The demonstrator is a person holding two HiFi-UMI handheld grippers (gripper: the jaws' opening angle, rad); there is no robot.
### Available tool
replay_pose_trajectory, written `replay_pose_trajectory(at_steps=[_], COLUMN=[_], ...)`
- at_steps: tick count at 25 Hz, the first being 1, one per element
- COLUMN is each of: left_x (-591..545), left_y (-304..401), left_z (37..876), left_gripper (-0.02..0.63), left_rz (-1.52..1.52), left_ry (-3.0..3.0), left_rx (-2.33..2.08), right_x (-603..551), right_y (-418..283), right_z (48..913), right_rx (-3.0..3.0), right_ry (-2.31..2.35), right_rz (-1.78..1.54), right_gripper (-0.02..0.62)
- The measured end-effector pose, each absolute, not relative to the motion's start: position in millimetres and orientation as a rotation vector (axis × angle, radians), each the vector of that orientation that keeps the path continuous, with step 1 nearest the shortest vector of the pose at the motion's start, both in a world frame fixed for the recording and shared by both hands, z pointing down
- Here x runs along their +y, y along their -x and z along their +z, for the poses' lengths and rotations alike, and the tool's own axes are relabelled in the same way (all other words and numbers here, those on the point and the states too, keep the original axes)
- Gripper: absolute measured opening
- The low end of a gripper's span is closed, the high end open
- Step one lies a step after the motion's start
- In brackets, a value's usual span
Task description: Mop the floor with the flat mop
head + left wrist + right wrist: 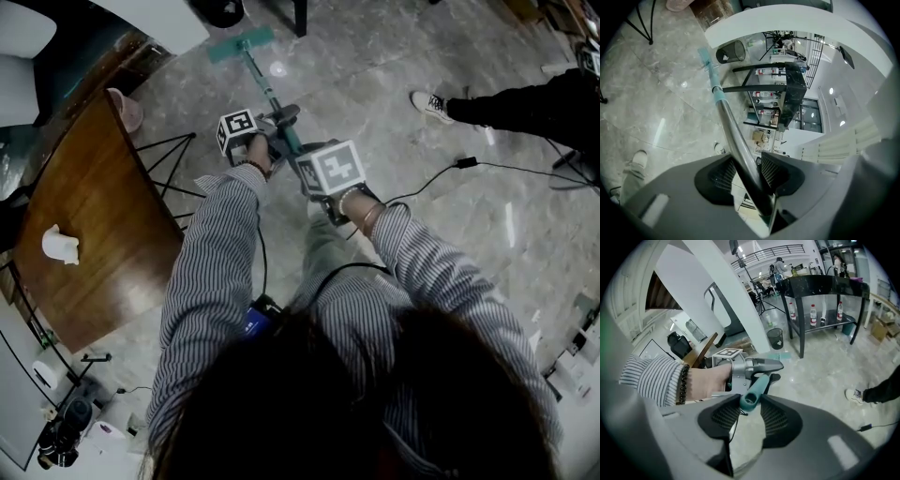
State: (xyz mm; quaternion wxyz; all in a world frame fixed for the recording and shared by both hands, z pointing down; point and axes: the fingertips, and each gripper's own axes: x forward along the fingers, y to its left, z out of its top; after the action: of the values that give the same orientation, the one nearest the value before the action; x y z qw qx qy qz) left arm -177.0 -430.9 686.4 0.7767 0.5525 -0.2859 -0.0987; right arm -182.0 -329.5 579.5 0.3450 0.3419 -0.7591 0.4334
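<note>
The flat mop's teal head lies on the grey marble floor ahead of me. Its metal pole slopes back to my hands. My left gripper is shut on the pole; in the left gripper view the pole runs from the mop head down between the two pads of the left gripper. My right gripper is shut on the teal handle end just behind the left one. In the right gripper view the right gripper pinches that end, with the left gripper right ahead of it.
A wooden table with a white object stands at my left, black wire legs beside it. A person's leg and shoe are at the upper right, and a cable crosses the floor. A bin and a black table stand ahead.
</note>
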Motion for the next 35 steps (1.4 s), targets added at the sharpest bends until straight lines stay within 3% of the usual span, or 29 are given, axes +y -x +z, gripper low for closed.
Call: replay_pose_trajectory(at_steps=[20,35], left_x=[-338.3,-103.9], left_y=[105.3,-34.7], left_z=[685.5,686.2], left_gripper=[0.156,0.167], left_rz=[-0.176,-0.071], left_ry=[-1.196,-1.236], left_rx=[-0.633,-0.48], right_x=[-239.5,-11.9], right_y=[103.8,-35.6], right_z=[576.1,582.2], right_rx=[-1.965,-1.996], right_ry=[-0.91,-0.815], right_rz=[1.141,1.081], right_gripper=[0.127,0.127])
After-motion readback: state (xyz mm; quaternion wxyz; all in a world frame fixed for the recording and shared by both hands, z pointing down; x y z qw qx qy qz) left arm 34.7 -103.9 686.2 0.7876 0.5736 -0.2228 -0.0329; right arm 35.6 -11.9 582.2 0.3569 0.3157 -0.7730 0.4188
